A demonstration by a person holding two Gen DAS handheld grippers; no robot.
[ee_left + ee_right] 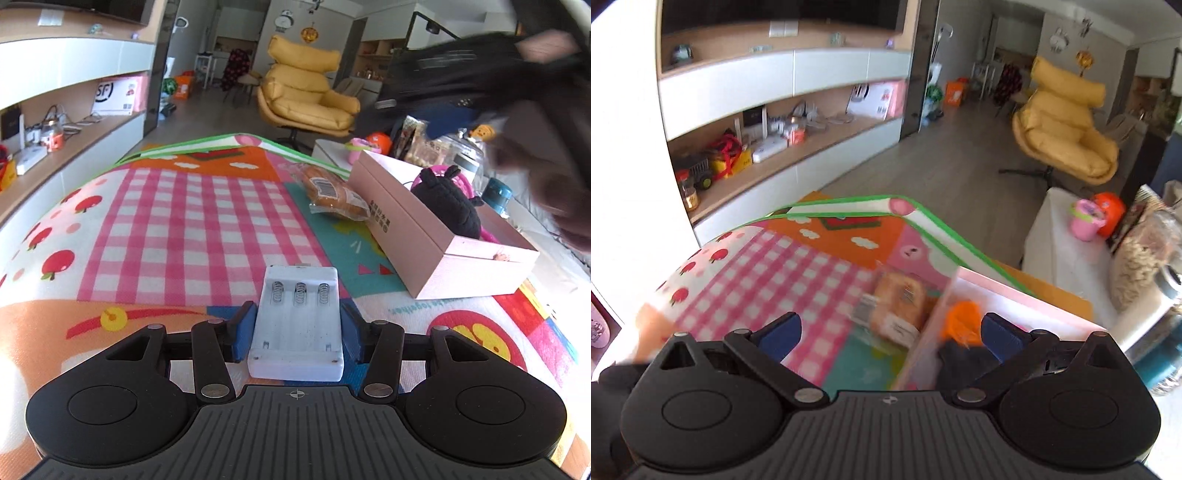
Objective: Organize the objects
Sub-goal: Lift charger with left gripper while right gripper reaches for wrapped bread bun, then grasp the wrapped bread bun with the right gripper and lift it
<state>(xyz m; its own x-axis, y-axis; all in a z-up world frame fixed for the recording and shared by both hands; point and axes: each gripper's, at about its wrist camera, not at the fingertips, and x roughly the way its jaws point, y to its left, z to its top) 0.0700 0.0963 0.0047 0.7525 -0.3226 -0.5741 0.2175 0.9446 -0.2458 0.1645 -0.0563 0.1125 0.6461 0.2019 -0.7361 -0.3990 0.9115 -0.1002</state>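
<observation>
Your left gripper (297, 325) clamps a white battery charger (298, 317) above the near edge of the play mat (177, 229). At the mat's right edge sits a pink box (417, 236) holding a black plush toy (448, 201); packaged bread (334, 192) lies just beside it.

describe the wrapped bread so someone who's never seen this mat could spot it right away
Start at the colourful patchwork play mat and find the long pink cardboard box on its right side. The clear-wrapped golden bread roll lies on the mat against the box's far left corner. Its barcode label and crinkly wrapper set it apart from the black plush toy inside the box.
</observation>
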